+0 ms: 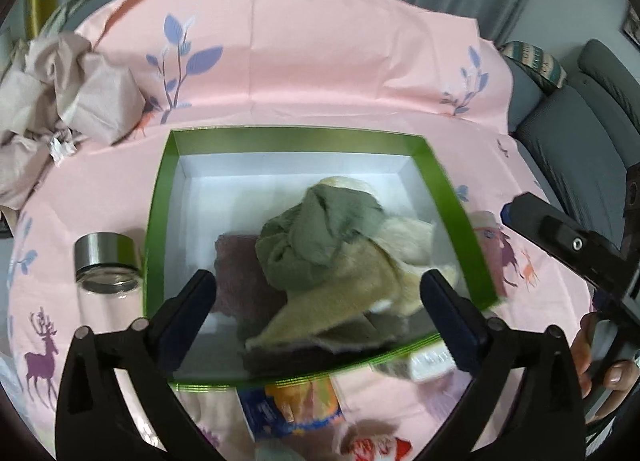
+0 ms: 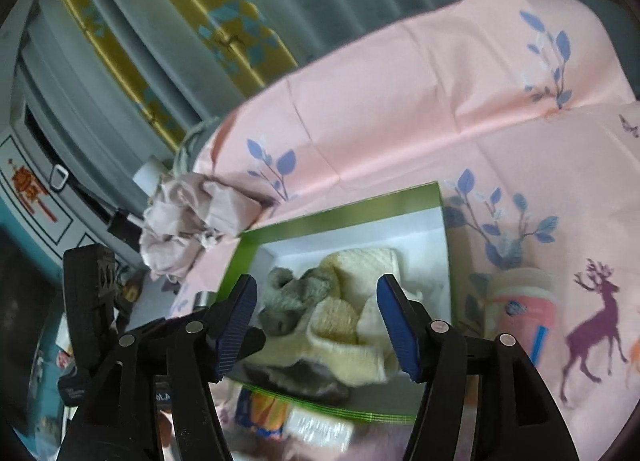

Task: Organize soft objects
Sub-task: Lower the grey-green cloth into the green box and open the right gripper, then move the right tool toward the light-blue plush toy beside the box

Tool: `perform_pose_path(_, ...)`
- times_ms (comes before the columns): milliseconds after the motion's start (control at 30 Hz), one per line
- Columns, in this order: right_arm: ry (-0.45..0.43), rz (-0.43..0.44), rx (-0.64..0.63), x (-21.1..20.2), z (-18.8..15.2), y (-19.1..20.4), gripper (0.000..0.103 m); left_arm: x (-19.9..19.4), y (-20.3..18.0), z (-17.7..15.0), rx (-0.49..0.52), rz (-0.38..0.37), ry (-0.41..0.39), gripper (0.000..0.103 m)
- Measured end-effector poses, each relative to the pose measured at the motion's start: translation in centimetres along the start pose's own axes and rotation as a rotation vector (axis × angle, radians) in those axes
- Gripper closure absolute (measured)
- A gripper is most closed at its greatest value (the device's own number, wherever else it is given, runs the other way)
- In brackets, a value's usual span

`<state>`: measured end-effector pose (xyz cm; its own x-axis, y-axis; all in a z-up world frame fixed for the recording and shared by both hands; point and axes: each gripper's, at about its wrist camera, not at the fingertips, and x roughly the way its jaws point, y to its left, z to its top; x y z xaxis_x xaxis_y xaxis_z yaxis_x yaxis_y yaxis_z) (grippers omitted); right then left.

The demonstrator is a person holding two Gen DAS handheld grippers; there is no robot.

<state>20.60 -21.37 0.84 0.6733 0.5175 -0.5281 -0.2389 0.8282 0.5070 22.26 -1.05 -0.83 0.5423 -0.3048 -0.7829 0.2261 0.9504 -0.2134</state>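
Note:
An open green box (image 1: 157, 221) with a white inside sits on a pink printed sheet. In it lie a grey-green cloth (image 1: 312, 237), a cream fleece cloth (image 1: 360, 285) and a mauve cloth (image 1: 236, 265), heaped loosely. My left gripper (image 1: 320, 289) hangs above the box's near half, jaws wide open, with no pad touching the cloths. In the right wrist view the same box (image 2: 340, 209) holds the grey-green cloth (image 2: 292, 297) and cream cloth (image 2: 368, 269). My right gripper (image 2: 316, 293) is open over them and grips nothing.
A glass jar with a metal lid (image 1: 106, 261) stands left of the box. A crumpled pale cloth (image 1: 60, 97) lies at the far left. Printed packets (image 1: 296, 409) sit by the box's near edge. A pink cup (image 2: 524, 301) stands to its right, a grey sofa (image 1: 580, 133) beyond.

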Motion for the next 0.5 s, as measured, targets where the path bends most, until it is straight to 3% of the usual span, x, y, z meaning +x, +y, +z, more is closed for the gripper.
perform_pose_path(200,-0.026,0.004,-0.015,-4.0,-3.0,0.4,0.032,-4.2,-1.8,-2.8,0.045,0.034,-0.075,0.001)
perform_pose_path(367,-0.032,-0.023,-0.07,-6.6,-6.4,0.9,0.031,-6.6,-3.0,-5.3,0.067,0.07,-0.132,0.001)
perform_pose_path(500,-0.039,-0.055,-0.126,-8.4,-8.5,2.1,0.024,-8.5,-3.9,-7.6,0.065,0.093,-0.17,0.001)
